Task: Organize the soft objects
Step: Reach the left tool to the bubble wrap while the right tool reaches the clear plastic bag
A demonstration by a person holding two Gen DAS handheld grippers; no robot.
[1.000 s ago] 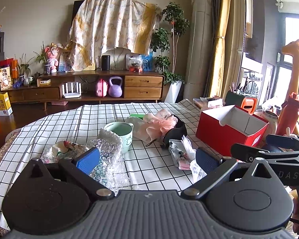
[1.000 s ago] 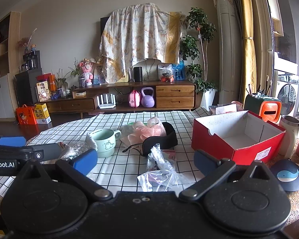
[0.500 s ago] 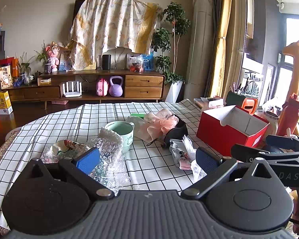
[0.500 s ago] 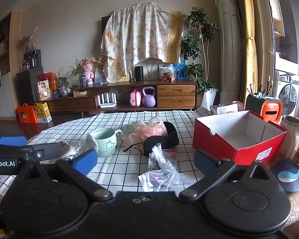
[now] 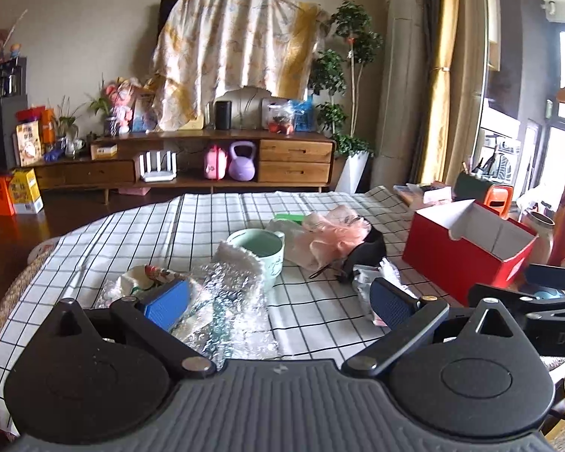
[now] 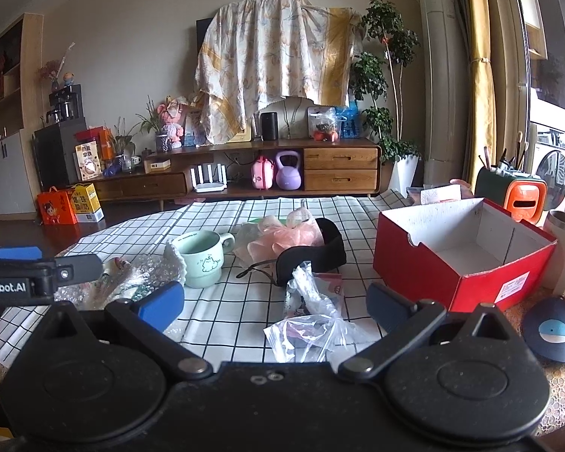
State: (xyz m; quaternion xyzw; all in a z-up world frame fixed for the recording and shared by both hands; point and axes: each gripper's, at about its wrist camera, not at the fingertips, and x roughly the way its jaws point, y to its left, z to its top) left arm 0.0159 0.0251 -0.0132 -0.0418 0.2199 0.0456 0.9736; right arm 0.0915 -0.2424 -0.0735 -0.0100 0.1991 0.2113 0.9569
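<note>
Two plastic bags (image 6: 312, 327) lie before the red box (image 6: 459, 260).

Two scraps of lettering can be read, both on gripper bodies. In the right wrist view, the left gripper (image 6: 37, 260), beside the mint mug (image 6: 203, 260), carries white letters cut off at the frame edge — "nRobot.AI". In the left wrist view, the right gripper (image 5: 546, 286) shows a faint "DA". The white label on the red box (image 6: 463, 248) is too small to read.
</note>
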